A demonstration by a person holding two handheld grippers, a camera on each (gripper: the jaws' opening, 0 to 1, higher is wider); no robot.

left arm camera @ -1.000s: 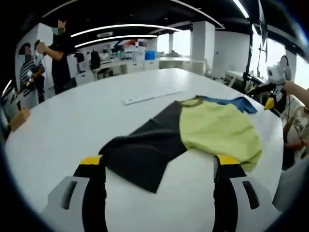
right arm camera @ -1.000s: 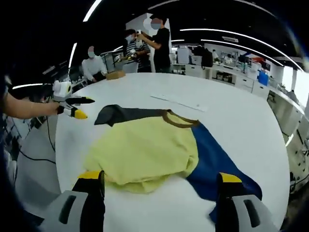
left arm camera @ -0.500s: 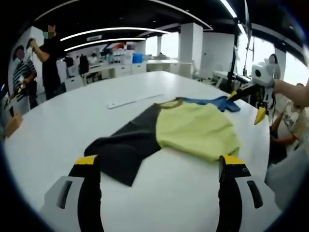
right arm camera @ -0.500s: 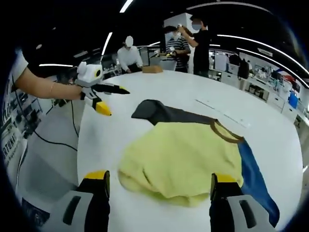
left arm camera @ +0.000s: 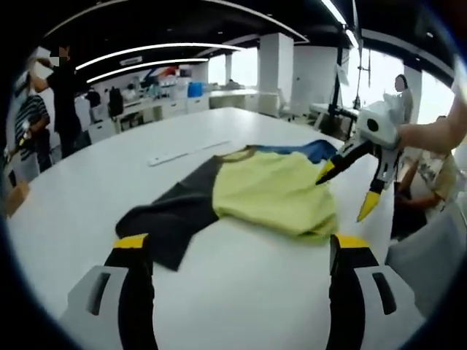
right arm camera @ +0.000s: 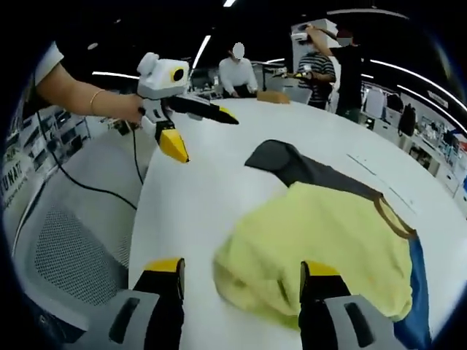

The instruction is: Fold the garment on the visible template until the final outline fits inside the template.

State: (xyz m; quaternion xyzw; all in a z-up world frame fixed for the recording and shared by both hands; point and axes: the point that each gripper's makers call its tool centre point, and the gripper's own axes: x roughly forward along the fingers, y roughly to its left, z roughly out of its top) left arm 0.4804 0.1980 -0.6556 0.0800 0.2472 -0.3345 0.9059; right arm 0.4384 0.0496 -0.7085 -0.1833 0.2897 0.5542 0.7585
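A garment lies on the white round table point(left arm camera: 73, 197), partly folded. Its yellow body point(left arm camera: 273, 189) is bunched over itself, a dark grey sleeve point(left arm camera: 171, 215) spreads to the left and a blue sleeve point(left arm camera: 306, 149) shows at the far side. My left gripper point(left arm camera: 241, 248) is open over bare table short of the grey sleeve. My right gripper point(left arm camera: 346, 191) comes in from the right, open, its tips just at the yellow edge. In the right gripper view the yellow body point(right arm camera: 328, 240) lies between my open right gripper point(right arm camera: 242, 270) jaws, with the grey sleeve point(right arm camera: 292, 164) beyond and the left gripper point(right arm camera: 201, 133) open above the table's rim.
A long white strip point(left arm camera: 186, 152) lies on the table beyond the garment. Several people stand at the far side near a cardboard box point(right arm camera: 273, 95). A grey mesh chair point(right arm camera: 66, 248) and a cable sit off the table's edge. Another chair point(left arm camera: 430, 270) is near the rim.
Both cameras have moved. The right gripper has come in close to the yellow edge of the garment. The left gripper appears larger and nearer in the right gripper view. The garment lies as before.
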